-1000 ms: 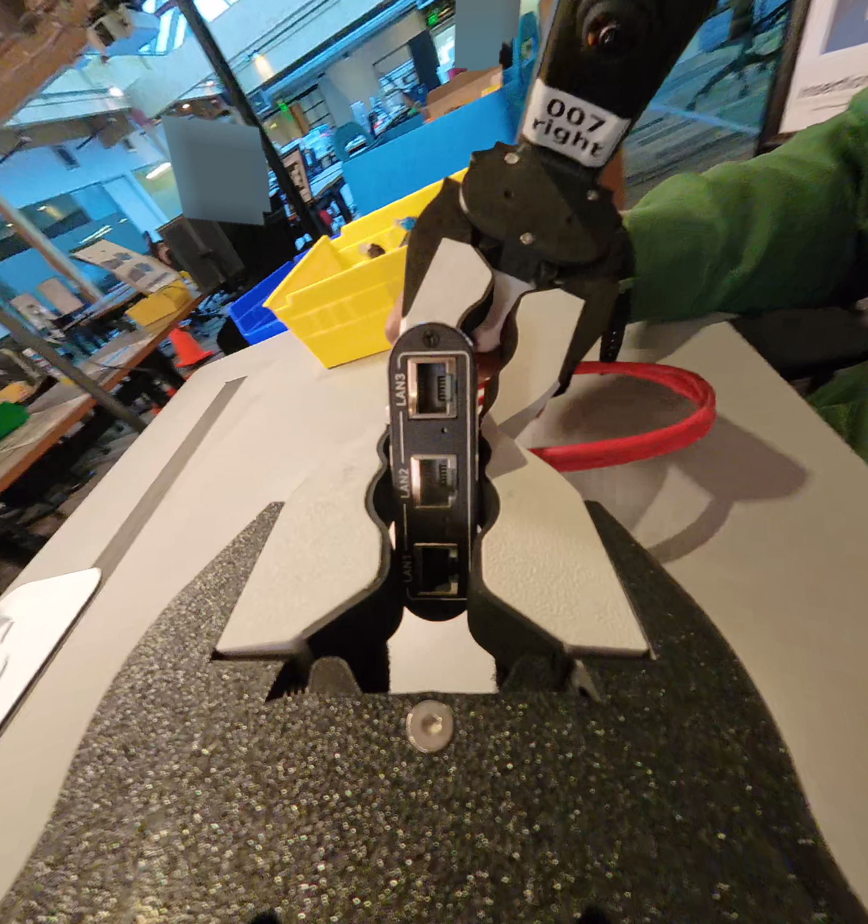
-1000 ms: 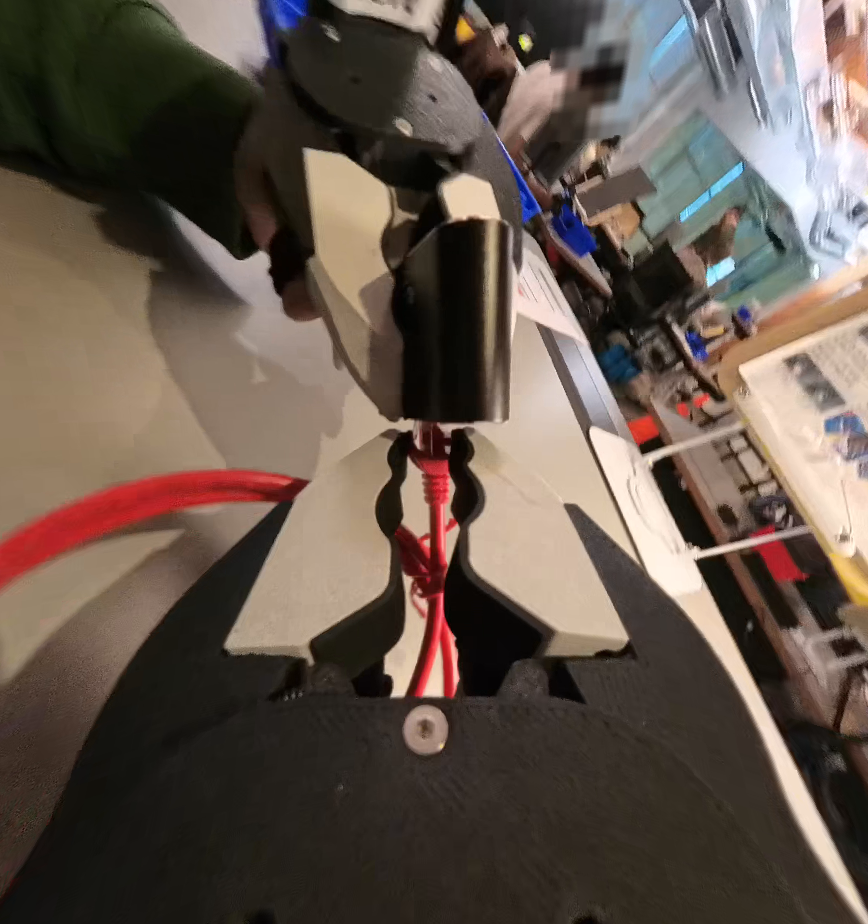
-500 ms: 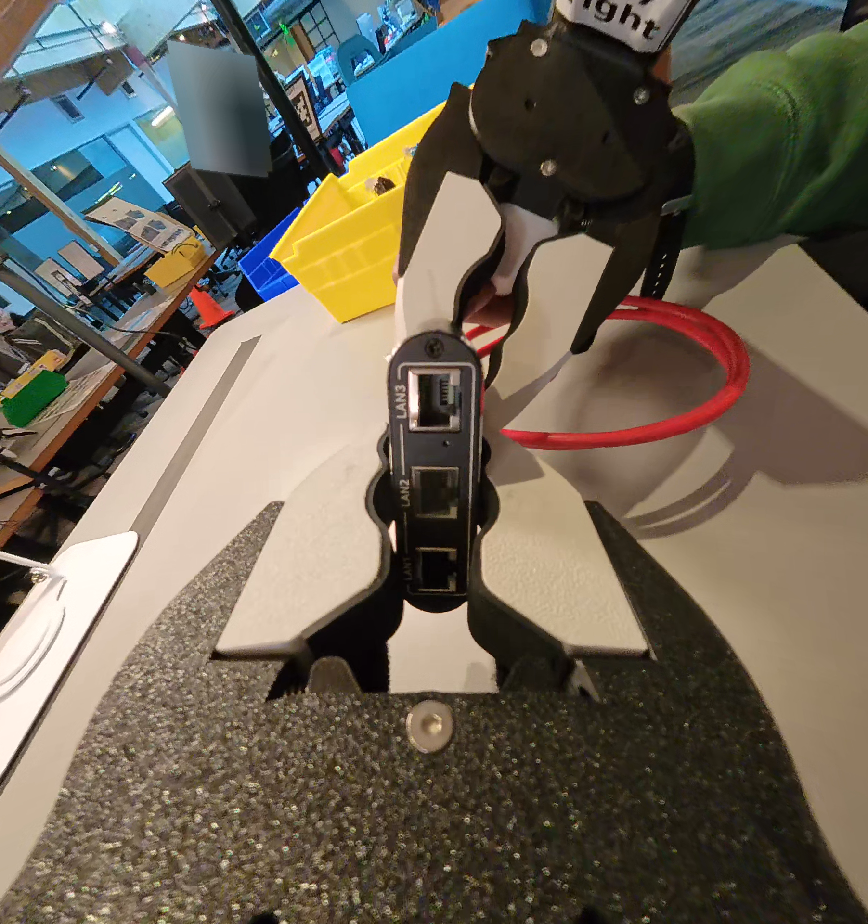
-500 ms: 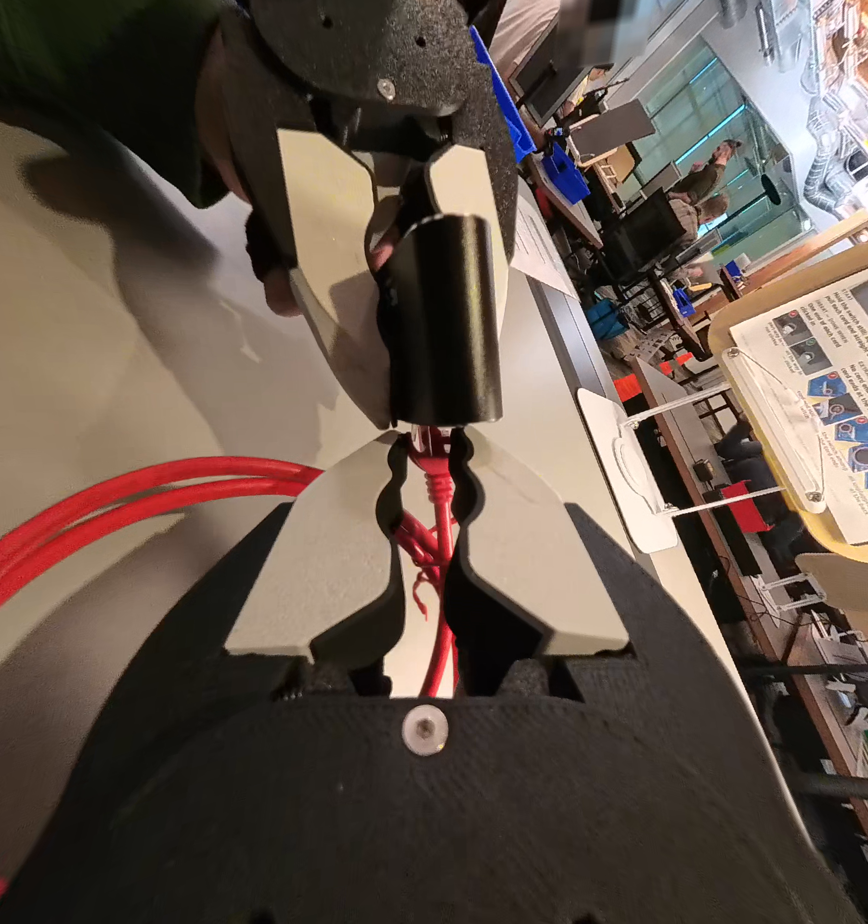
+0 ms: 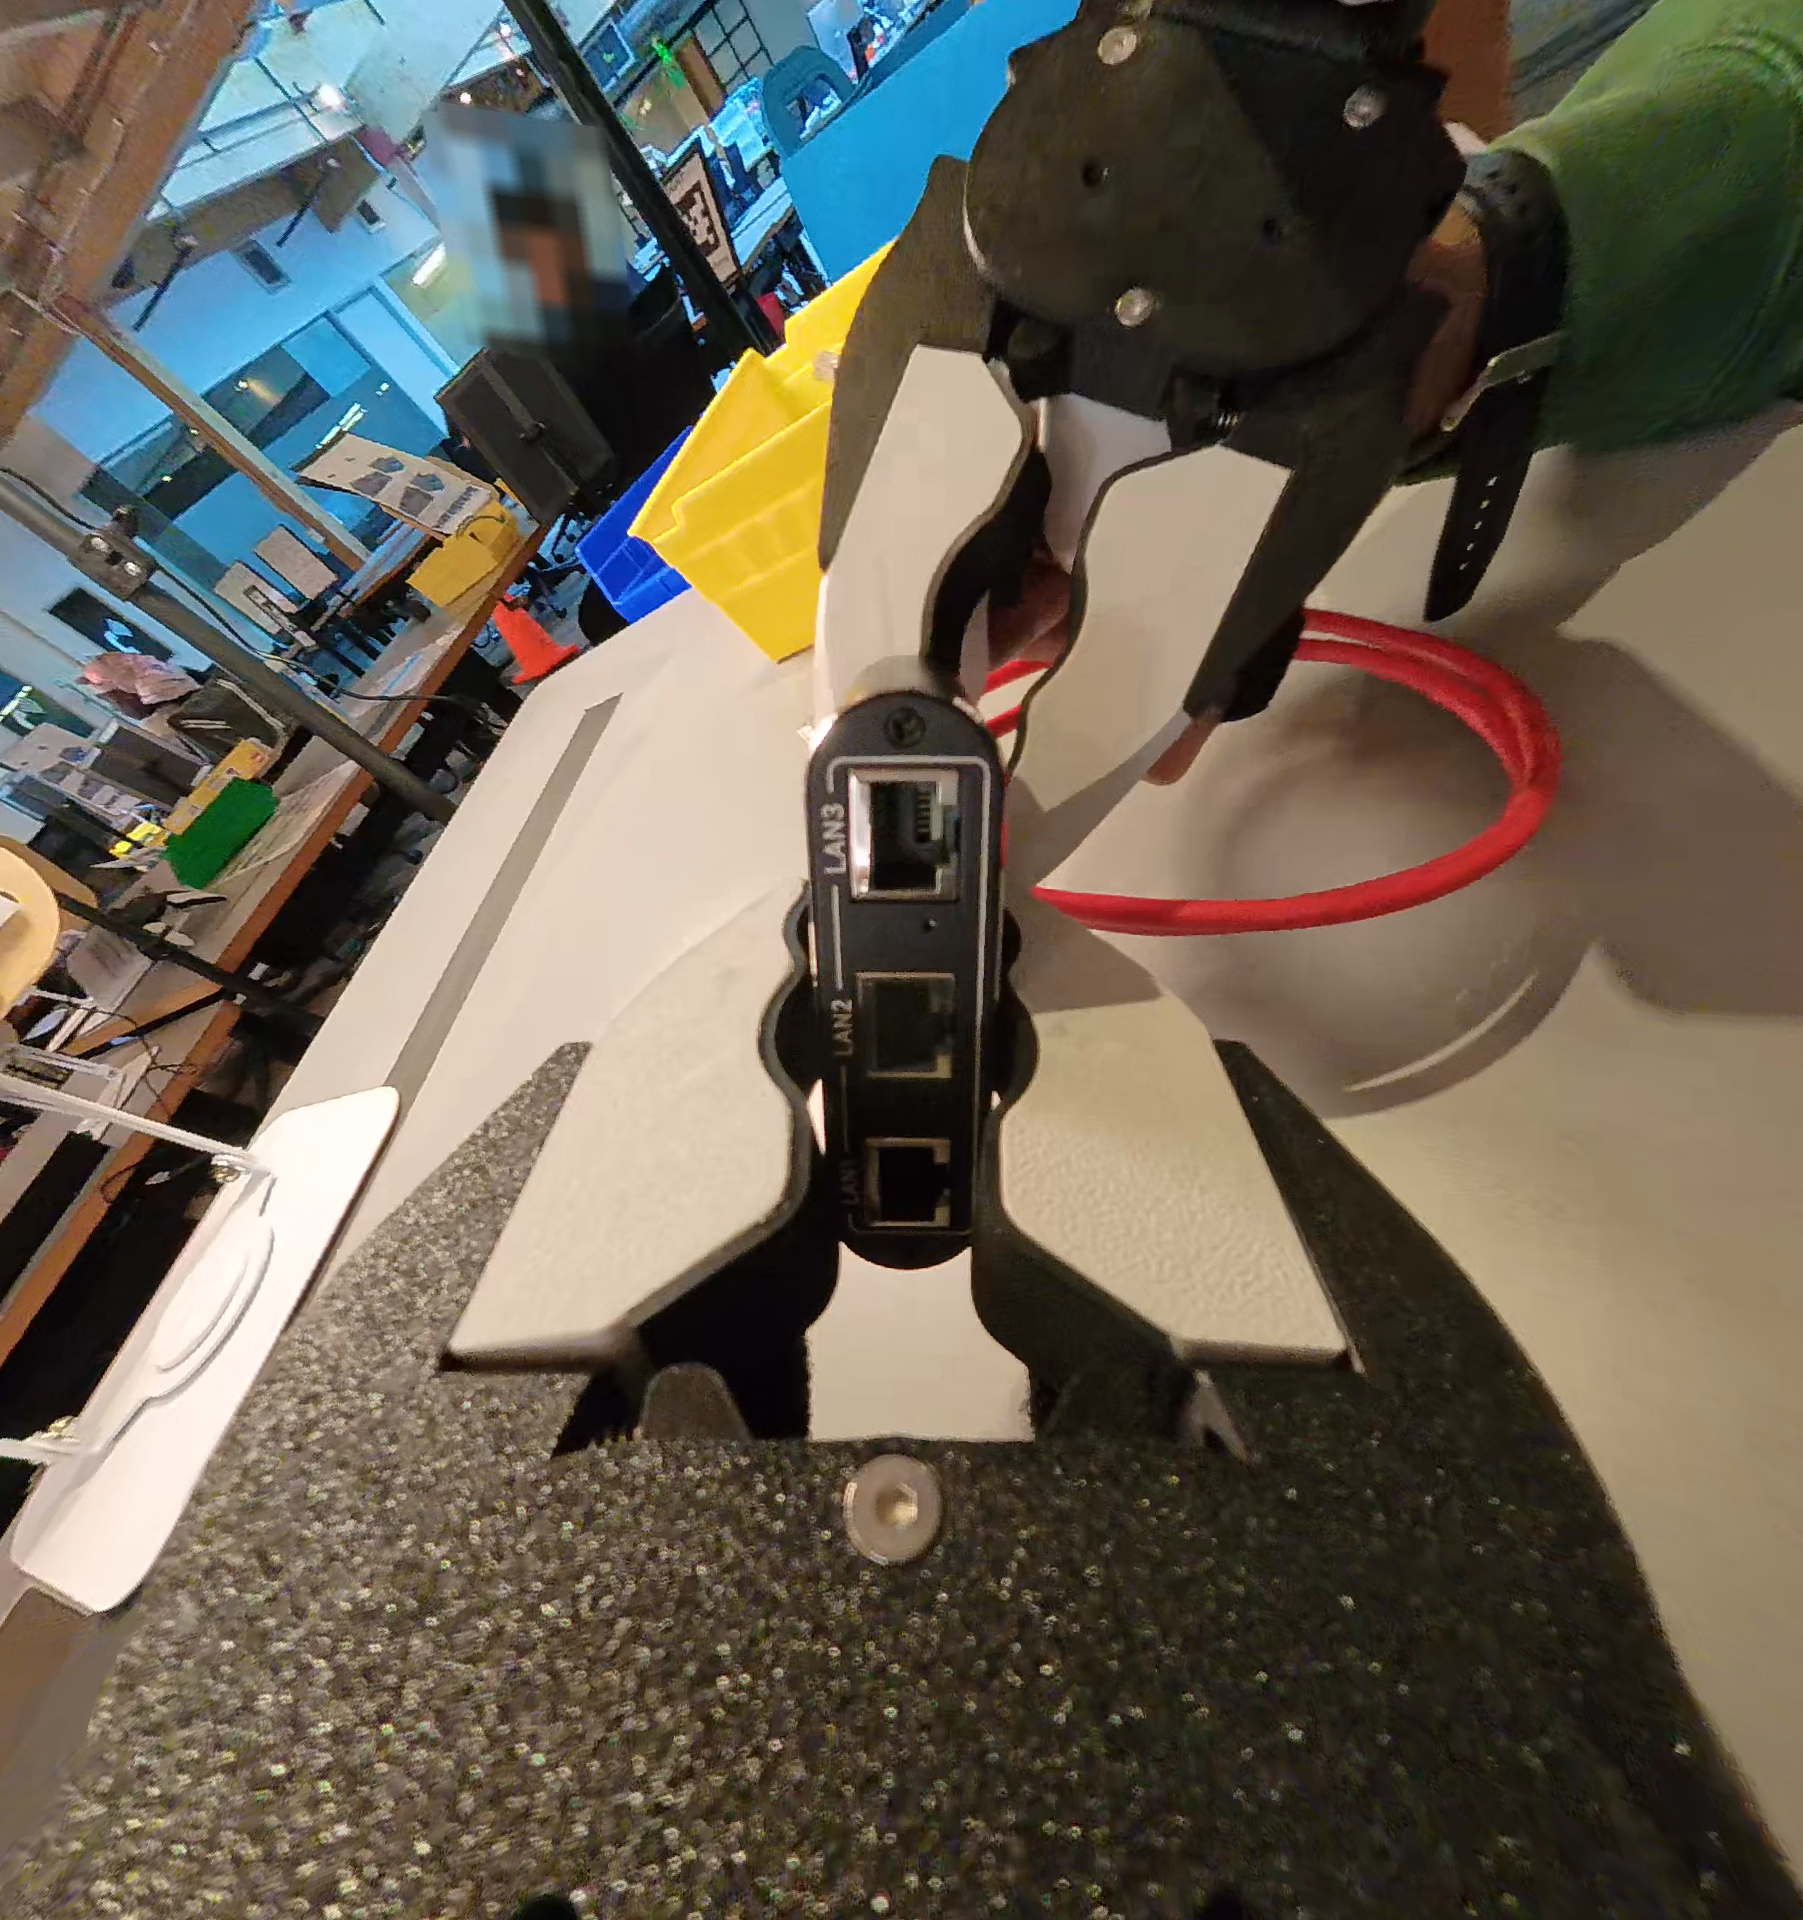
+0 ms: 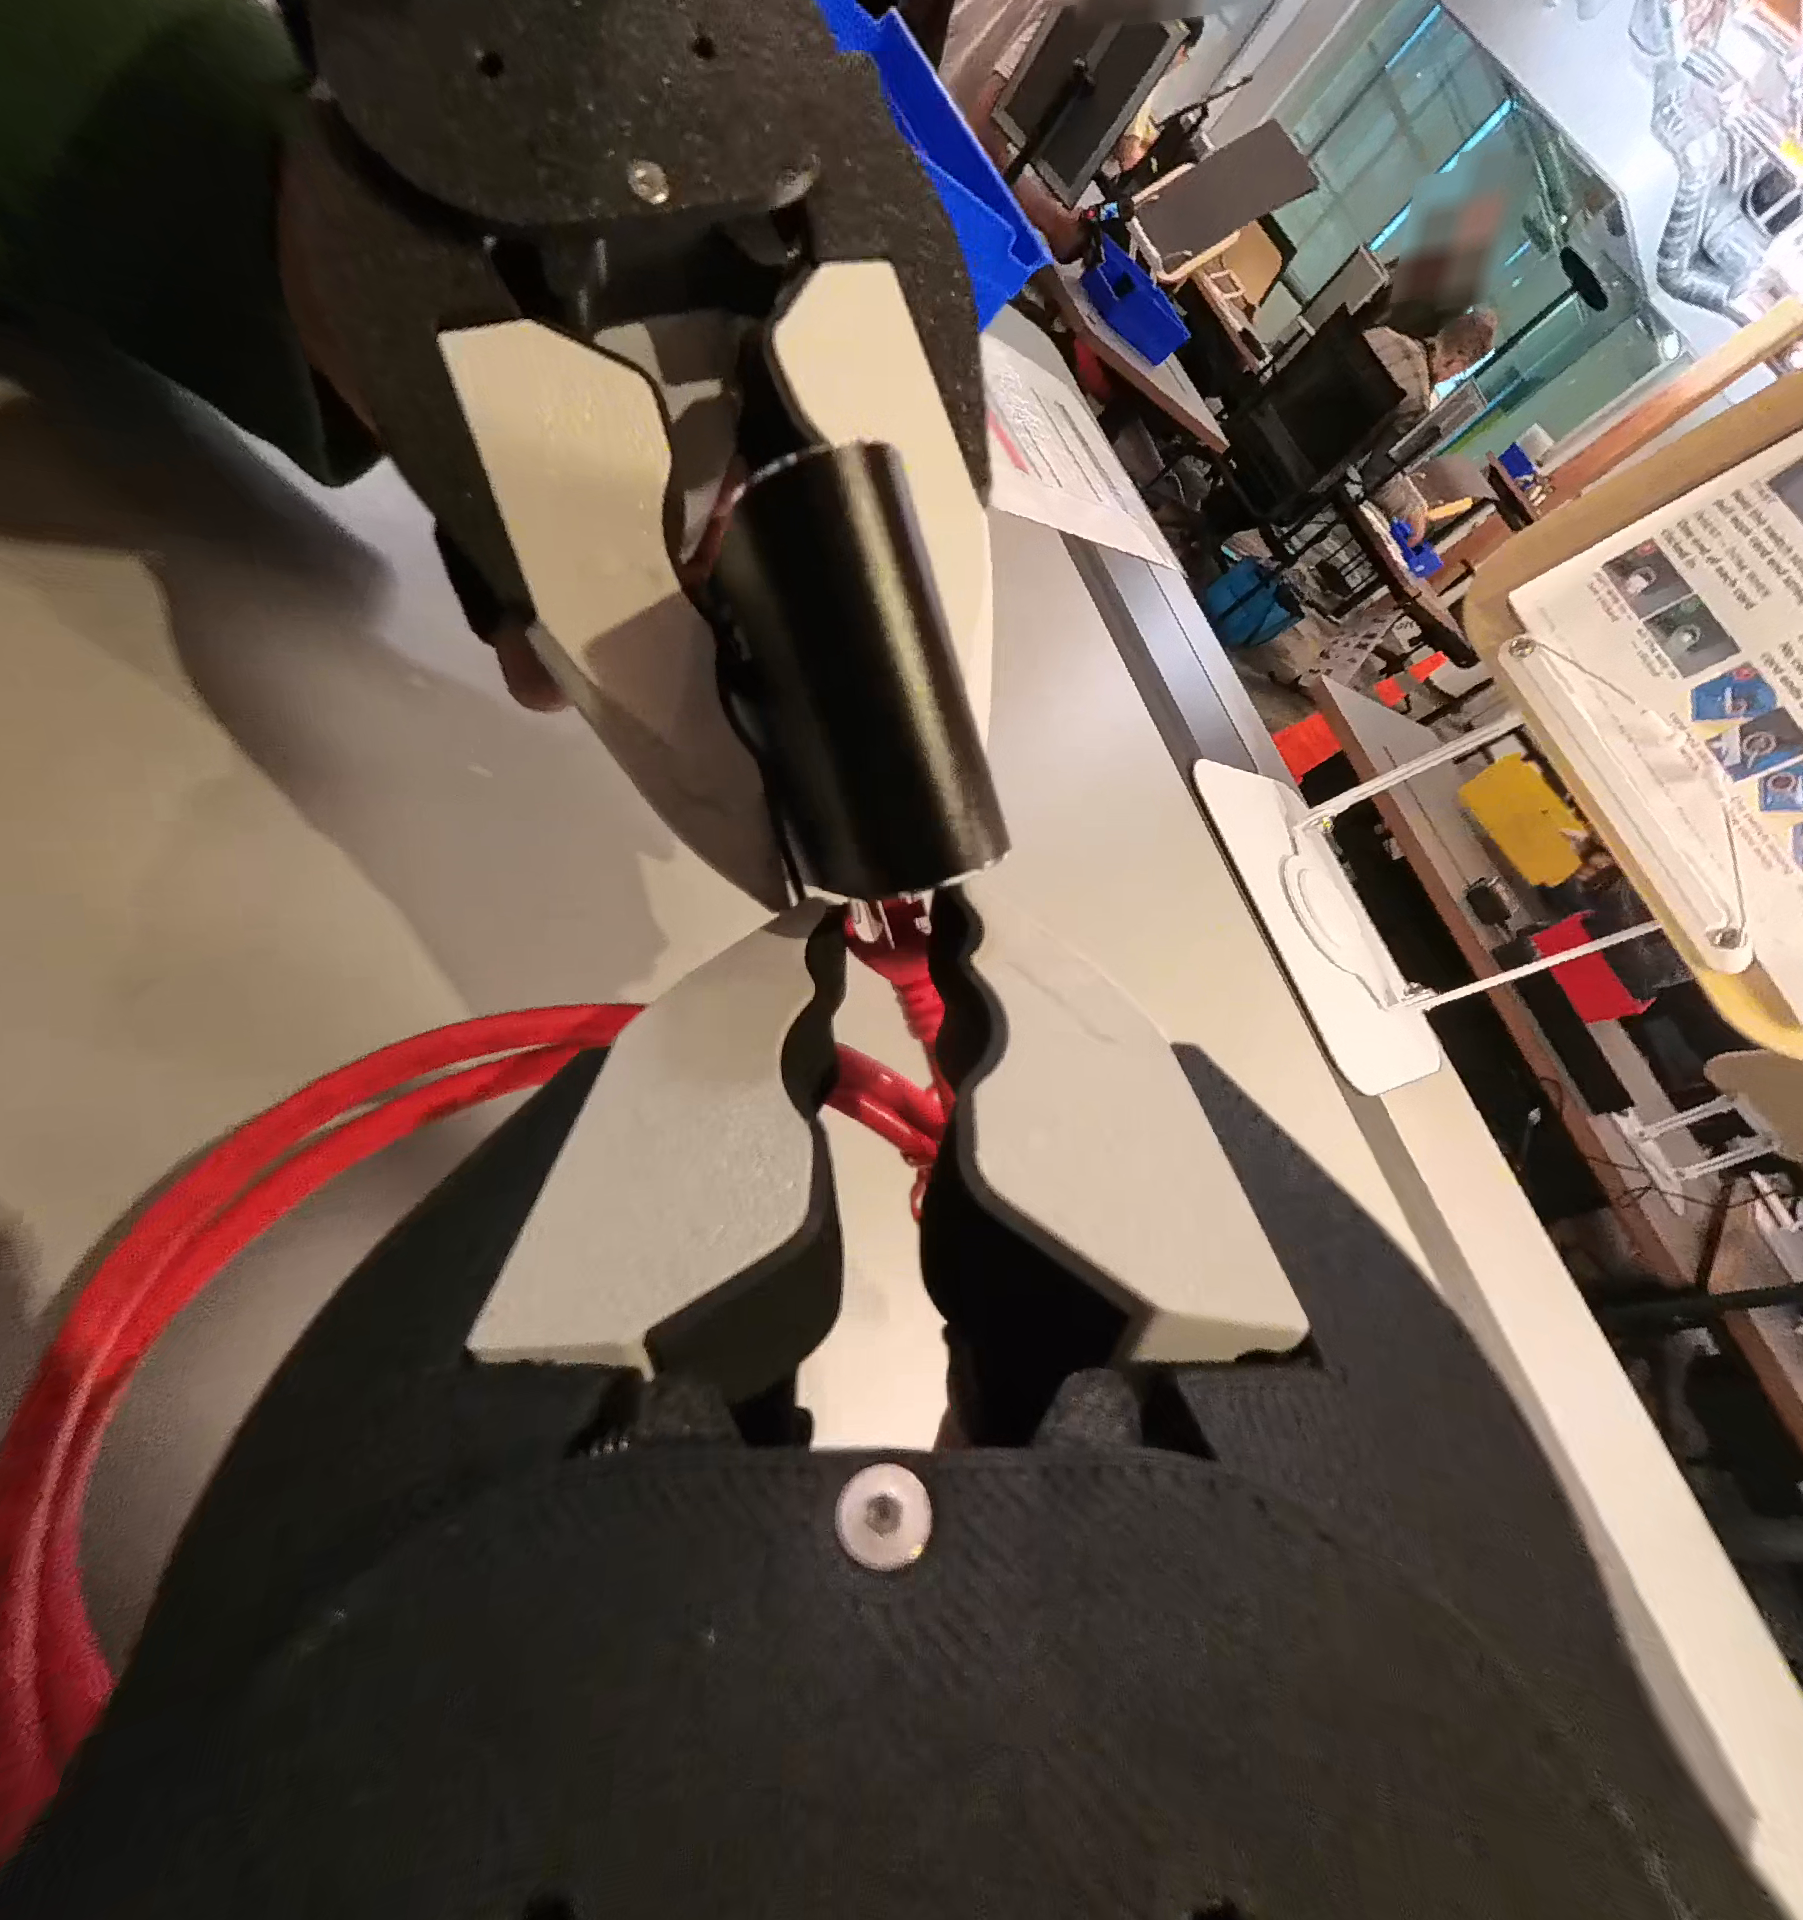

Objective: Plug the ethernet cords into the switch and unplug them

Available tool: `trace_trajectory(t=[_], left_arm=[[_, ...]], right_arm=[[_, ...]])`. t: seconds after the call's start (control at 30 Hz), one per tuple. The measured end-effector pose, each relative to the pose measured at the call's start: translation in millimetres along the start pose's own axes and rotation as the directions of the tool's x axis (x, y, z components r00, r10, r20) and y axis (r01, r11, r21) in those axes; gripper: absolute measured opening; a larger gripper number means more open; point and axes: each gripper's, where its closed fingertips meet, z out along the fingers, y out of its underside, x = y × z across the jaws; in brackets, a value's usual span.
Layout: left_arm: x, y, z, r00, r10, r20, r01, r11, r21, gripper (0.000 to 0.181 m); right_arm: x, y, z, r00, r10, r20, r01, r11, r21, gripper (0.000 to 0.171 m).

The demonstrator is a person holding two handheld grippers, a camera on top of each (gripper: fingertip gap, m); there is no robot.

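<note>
My left gripper [image 5: 907,935] is shut on a black switch [image 5: 907,987] and holds it above the grey table [image 5: 1603,1247]. The end facing me has three ports, all empty. My right gripper [image 6: 892,935] is shut on the plug of a red ethernet cord [image 6: 902,956]. The plug's tip meets the switch's other end [image 6: 866,707]; whether it is seated is hidden. The right gripper also shows behind the switch in the left wrist view [image 5: 1022,665]. The cord's loop [image 5: 1396,883] lies on the table and also shows in the right wrist view [image 6: 149,1247].
A yellow bin [image 5: 762,520] and a blue bin [image 5: 627,551] stand at the table's far edge. A white stand base [image 6: 1312,914] sits at the table's edge with an instruction board [image 6: 1707,675] beyond it. A paper sheet [image 6: 1063,457] lies near that edge.
The two grippers have come closer together. The switch now tilts in the right wrist view. The red loop has shifted on the table. Both grips are unchanged.
</note>
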Motion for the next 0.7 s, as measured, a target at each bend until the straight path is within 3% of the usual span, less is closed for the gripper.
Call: trace_trajectory(t=[0.03, 0.3, 0.7], left_arm=[[-0.8, -0.2, 0.1, 1.0, 0.007, 0.009, -0.007, 1.0, -0.001, 0.028], [-1.2, -7.4, -1.3, 0.999, -0.044, -0.006, 0.044, 0.998, 0.052, 0.027], [-7.4, -3.2, -1.2, 0.999, -0.037, 0.037, 0.035, 0.999, 0.039, 0.027]], right_arm=[[0.8, -0.1, 0.3, 1.0, 0.017, -0.001, -0.017, 1.0, 0.0, 0.017], [1.2, -5.4, -2.8, 0.975, 0.2, 0.099, -0.207, 0.976, 0.064, 0.016], [8.4, -3.2, 1.3, 0.994, 0.11, -0.028, -0.11, 0.994, 0.005, 0.016]])
